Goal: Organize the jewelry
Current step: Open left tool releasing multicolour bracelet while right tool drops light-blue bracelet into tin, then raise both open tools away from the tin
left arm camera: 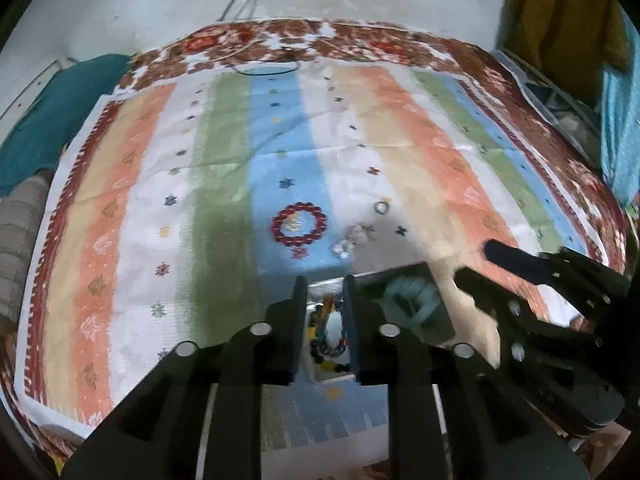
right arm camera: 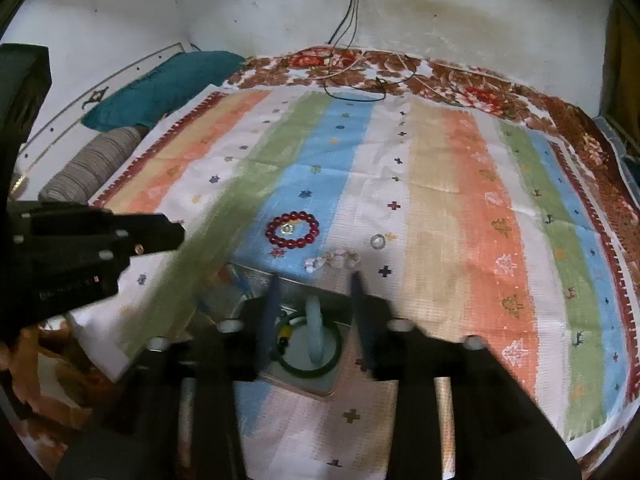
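Observation:
A small open jewelry box (left arm camera: 326, 372) (right arm camera: 304, 376) lies on the striped cloth, holding beads, a dark green bangle (right arm camera: 308, 368) and a pale ring-shaped piece (right arm camera: 314, 332). My left gripper (left arm camera: 325, 284) hovers over the box, its jaws a narrow gap apart with nothing between them. My right gripper (right arm camera: 314, 280) is open above the box; it also shows in the left wrist view (left arm camera: 476, 260). Beyond the box lie a red bead bracelet (left arm camera: 299, 224) (right arm camera: 292, 229), a pale bead bracelet (left arm camera: 354, 238) (right arm camera: 332, 260) and a small ring (left arm camera: 382, 207) (right arm camera: 377, 241).
The striped cloth (right arm camera: 460, 200) covers a bed with a floral sheet (right arm camera: 440, 76). A teal pillow (right arm camera: 160, 88) and a grey striped bolster (right arm camera: 92, 168) lie at the left. A black cable (right arm camera: 352, 92) lies at the far edge by the wall.

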{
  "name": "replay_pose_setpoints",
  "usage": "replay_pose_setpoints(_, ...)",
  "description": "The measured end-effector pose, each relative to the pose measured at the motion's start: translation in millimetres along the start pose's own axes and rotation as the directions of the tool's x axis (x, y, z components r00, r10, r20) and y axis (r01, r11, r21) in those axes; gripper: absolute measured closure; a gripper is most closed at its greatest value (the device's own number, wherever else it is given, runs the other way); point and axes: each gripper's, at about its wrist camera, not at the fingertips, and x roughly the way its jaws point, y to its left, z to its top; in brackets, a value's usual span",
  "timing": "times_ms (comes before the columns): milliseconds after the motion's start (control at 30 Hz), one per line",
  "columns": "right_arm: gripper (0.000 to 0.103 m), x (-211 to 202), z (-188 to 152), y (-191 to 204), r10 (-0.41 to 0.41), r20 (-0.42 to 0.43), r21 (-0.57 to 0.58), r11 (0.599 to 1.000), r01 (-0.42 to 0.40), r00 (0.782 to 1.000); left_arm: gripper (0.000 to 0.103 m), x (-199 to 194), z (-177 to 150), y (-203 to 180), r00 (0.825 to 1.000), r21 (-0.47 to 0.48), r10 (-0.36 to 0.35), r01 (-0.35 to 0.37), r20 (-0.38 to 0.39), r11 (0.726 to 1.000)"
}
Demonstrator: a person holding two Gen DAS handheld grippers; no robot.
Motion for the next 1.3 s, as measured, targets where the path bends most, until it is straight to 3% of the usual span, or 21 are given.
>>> replay_pose_setpoints(333,0.059,21,7,-15,-0.017,-0.063,0.042,0.999,0.020,0.998,0.067,10,9,18,1.000,-0.067,0.014,-0.016,-0.020,0.998)
replay_pose_setpoints(667,0.041,42,19,-20,-0.013,-0.111,0.051,0.999,0.019,0.994,0.053,32,27,22,0.998,-0.071,0.035,-0.039,-0.047,0.997)
replay_pose_setpoints(1300,0.026,80,37,-35,0.007,-0.189,0.091,0.996,0.010,0.982,0.049,76,47,38,0.989,-0.082,0.061,-0.073,-0.136,0.994)
